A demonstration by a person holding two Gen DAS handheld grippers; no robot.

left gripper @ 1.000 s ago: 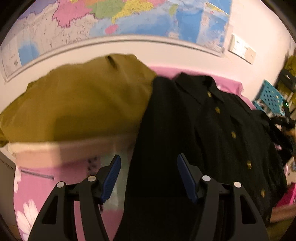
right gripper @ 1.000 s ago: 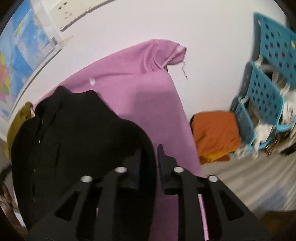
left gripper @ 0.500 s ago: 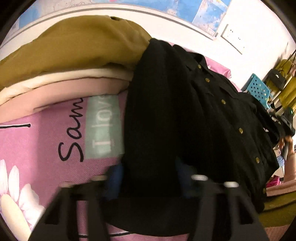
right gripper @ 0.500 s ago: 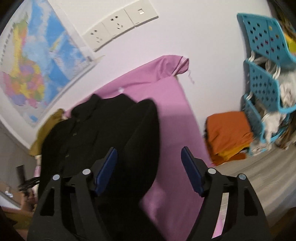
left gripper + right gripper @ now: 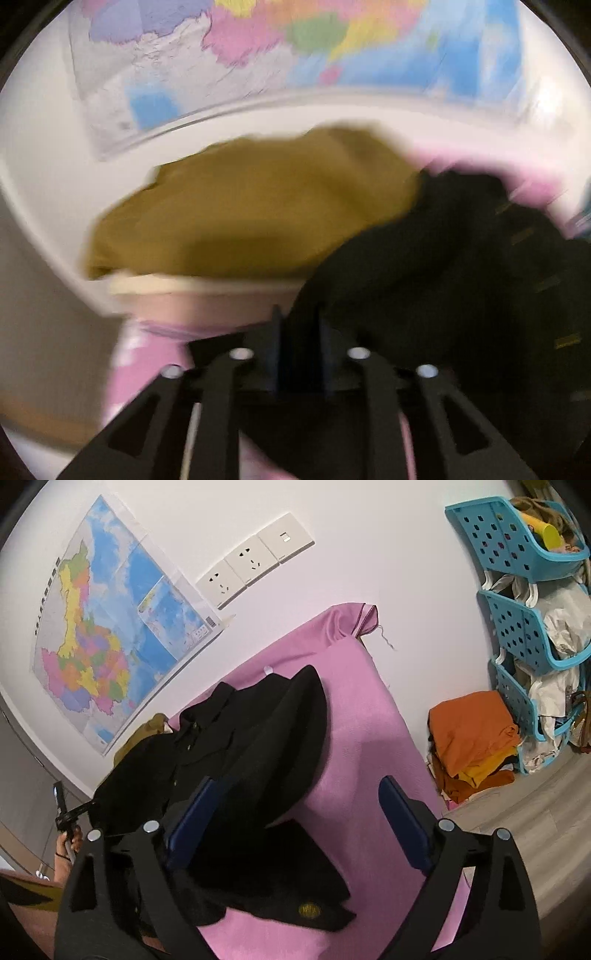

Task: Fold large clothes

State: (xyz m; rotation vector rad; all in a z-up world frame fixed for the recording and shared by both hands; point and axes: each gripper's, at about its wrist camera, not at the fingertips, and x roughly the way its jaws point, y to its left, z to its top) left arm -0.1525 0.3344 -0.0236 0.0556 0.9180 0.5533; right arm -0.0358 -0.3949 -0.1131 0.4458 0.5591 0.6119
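While left claw point(image 5: 298, 347) pinches black shirt point(image 5: 443, 280), right claw point(image 5: 295, 823) spreads, opening.

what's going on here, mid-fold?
Yes, it seems. A person with two handheld grippers is folding a black button-up shirt on a pink cloth. The left gripper is pinched on black fabric at the shirt's edge, jaws easing open slightly. The right gripper is opening wide over a folded-in part, pads touching nothing.
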